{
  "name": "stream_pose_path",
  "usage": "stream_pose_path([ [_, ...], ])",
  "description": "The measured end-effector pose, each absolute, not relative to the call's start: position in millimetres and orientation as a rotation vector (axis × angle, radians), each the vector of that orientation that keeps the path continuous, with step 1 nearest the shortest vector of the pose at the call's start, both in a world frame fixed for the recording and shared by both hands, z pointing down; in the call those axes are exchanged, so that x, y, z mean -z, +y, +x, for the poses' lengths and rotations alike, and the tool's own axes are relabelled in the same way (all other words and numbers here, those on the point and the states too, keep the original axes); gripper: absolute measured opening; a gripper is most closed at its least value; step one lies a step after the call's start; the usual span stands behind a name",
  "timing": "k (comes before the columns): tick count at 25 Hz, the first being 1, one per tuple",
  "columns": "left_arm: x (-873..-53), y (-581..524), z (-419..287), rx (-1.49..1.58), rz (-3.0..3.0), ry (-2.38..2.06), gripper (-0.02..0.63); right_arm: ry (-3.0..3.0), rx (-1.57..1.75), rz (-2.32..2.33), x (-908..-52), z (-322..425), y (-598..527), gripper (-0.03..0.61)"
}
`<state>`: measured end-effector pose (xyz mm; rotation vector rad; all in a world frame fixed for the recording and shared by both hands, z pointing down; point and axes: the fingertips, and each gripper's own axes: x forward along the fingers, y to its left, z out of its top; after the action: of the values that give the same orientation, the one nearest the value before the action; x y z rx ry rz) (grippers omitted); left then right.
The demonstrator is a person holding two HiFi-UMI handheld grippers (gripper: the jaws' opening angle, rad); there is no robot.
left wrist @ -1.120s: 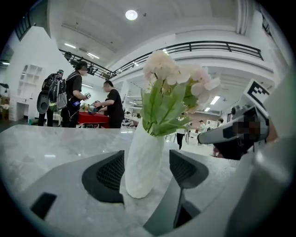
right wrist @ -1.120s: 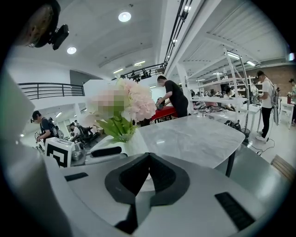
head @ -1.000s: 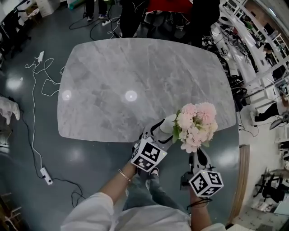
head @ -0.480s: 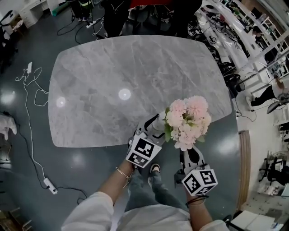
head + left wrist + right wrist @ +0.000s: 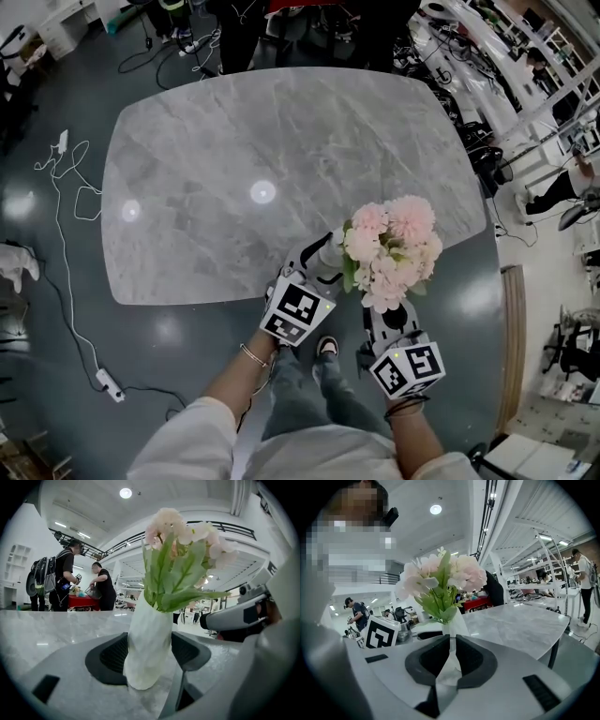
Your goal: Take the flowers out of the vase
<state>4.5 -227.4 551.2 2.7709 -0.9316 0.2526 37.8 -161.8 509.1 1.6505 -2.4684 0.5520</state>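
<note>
A white vase (image 5: 145,644) holding pink flowers (image 5: 389,251) with green leaves stands near the front right edge of the grey marble table (image 5: 234,141). My left gripper (image 5: 317,270) is shut on the vase body, one dark pad on each side (image 5: 108,656). In the head view the bouquet hides most of the vase (image 5: 330,253). My right gripper (image 5: 392,317) hovers just in front of the table edge, below the blooms, shut with nothing between its jaws. In the right gripper view the flowers (image 5: 440,581) and vase neck (image 5: 452,625) rise just beyond its closed pads (image 5: 436,660).
Several people stand at a red bench (image 5: 82,601) beyond the table's far side. Cables and a power strip (image 5: 103,380) lie on the floor to the left. Desks and metal racks (image 5: 553,590) fill the right side of the room.
My right gripper has edged a little toward the bouquet's underside. The left gripper has kept its hold on the vase, which has stayed in place.
</note>
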Motion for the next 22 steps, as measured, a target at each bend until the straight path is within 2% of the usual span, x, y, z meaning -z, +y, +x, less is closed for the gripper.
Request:
stream_pose_path([
  [5, -551.7, -227.3, 3.9, -0.259, 2.769, -0.922, 0.299, -2.49, -0.507, 1.664, -507.2, 30.8, -169.0, 0.015],
  [7, -552.3, -227.2, 4.1, -0.257, 2.767, -0.922, 0.299, -2.495, -0.478, 1.663, -507.5, 28.5, -172.3, 0.112],
  [8, -552.5, -227.2, 4.1, -0.256, 2.767, -0.921, 0.299, -2.495, -0.462, 1.666, -507.8, 27.9, -174.4, 0.121],
  [15, -552.6, -227.2, 4.4, -0.26, 2.769, -0.915, 0.299, -2.559, -0.338, 1.714, -494.5, 26.2, -192.9, 0.164],
  [22, -553.5, -225.2, 6.7, -0.27, 2.776, -0.896, 0.299, -2.578, -0.208, 1.717, -487.2, 21.2, -208.1, 0.176],
])
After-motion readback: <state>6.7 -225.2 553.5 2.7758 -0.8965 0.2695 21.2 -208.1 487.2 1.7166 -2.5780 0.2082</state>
